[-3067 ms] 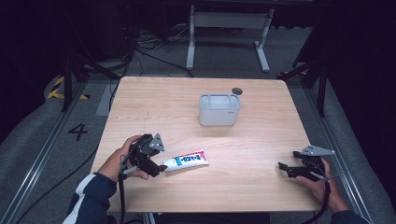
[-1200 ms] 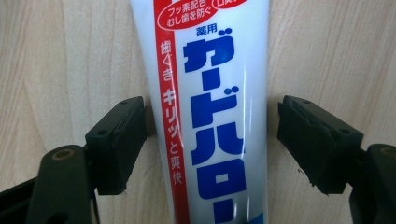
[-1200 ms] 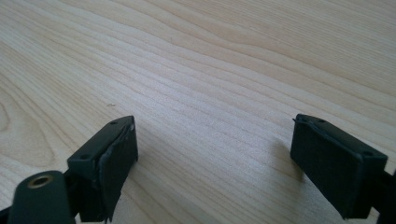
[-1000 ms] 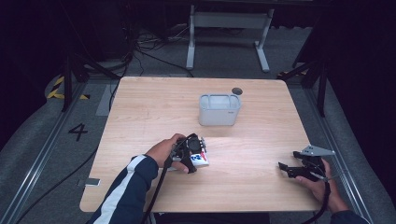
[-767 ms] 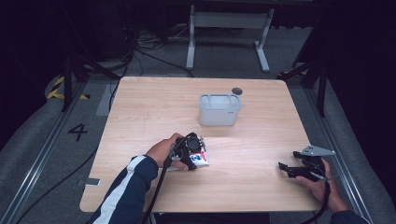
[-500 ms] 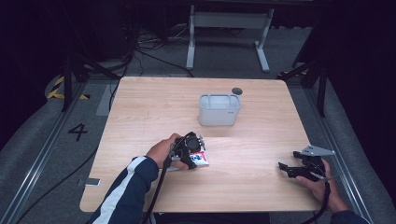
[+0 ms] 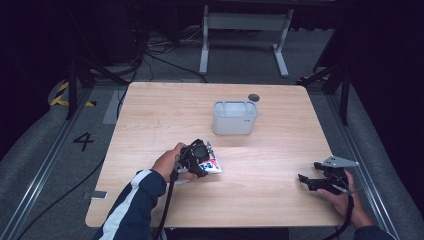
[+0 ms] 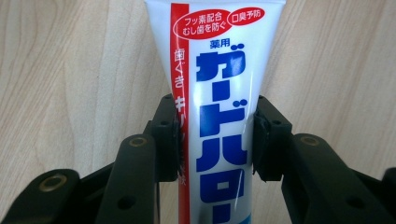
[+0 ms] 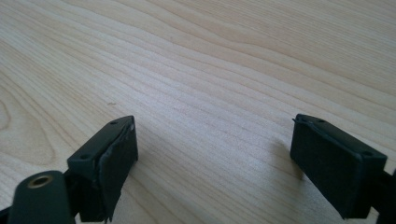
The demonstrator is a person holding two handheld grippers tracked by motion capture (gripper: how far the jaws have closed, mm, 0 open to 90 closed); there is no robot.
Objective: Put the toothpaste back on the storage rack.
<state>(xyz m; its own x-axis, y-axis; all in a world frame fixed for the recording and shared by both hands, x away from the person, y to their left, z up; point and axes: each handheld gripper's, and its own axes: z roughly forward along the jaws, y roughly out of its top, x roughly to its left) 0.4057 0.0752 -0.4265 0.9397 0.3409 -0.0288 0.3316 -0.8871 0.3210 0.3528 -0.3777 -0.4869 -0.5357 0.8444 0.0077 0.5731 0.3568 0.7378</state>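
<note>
Black two-jaw left gripper [image 7: 199,159], held in the person's left hand [image 7: 167,162] toward the near left of the pale wooden table [image 7: 165,110], has its jaws drawn in on a white plastic toothpaste tube with a red side stripe and blue lettering [image 8: 219,93]; in the left gripper view both pads [image 8: 176,140] press against the tube's two edges at about mid-length, so the grip looks made. From the high view the tube [image 7: 210,165] shows as a small white, red and blue patch just beyond the gripper, low against the tabletop, and whether it is lifted clear of the wood or resting on it cannot be told. Farther up the table, well apart from the tube, stands a translucent grey rectangular plastic bin [image 7: 235,118], open-topped and apparently empty, with a small dark round disc [image 7: 254,97] just behind its far right corner. At the near right edge the black two-jaw right gripper [image 7: 306,181] lies low over the table with its jaws [image 9: 215,163] spread wide and only bare wood between them. Judged from this, the grasp is done; if the bin is the goal, the lift, the carry across the table and the release are all left, and the right gripper has taken no part.
</note>
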